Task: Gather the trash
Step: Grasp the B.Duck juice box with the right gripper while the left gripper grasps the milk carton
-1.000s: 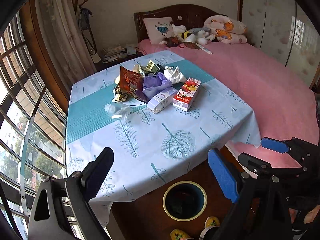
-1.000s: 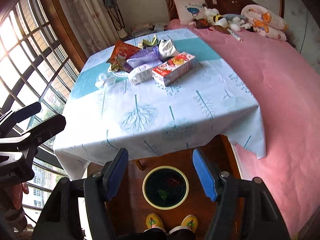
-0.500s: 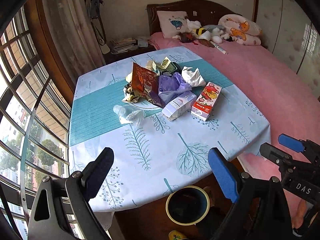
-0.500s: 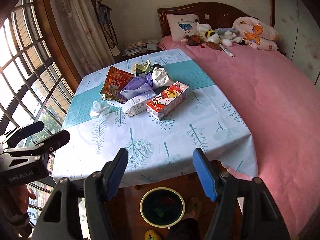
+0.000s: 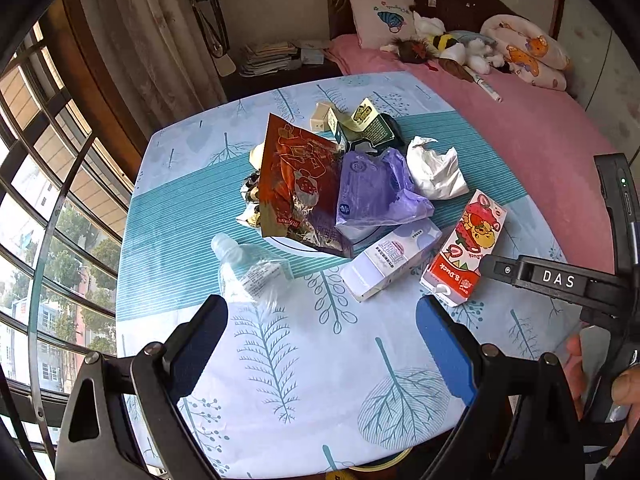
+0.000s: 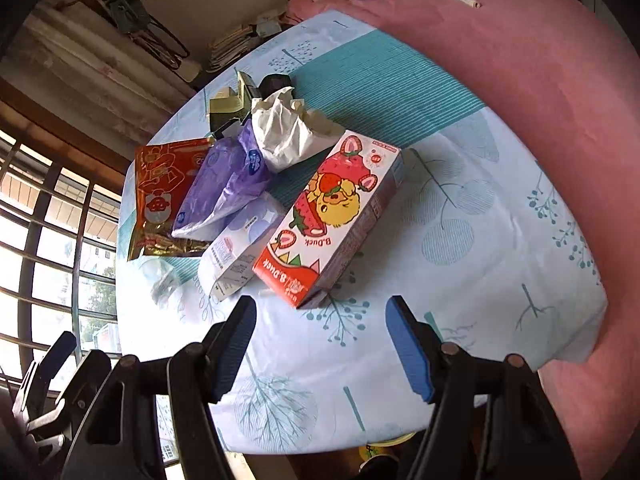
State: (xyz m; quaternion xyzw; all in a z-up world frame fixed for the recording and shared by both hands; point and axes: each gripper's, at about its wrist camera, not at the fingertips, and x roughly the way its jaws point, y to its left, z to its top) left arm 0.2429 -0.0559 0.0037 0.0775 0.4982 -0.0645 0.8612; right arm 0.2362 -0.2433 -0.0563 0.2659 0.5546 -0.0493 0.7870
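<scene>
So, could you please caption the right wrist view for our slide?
Open right gripper hovers before the B.Duck carton among trash on the leaf-print tablecloth.

Bright daylight enters from the window [image 5: 48, 208] left of both grippers; fisheye edges bend and darken, with slight blur.

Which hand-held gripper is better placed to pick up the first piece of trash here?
Right, probably. The right hand-held gripper is open, with the strawberry carton just ahead of its gap. The left hand-held gripper, also open, has the crumpled plastic bottle off toward one finger, not centred.
</scene>
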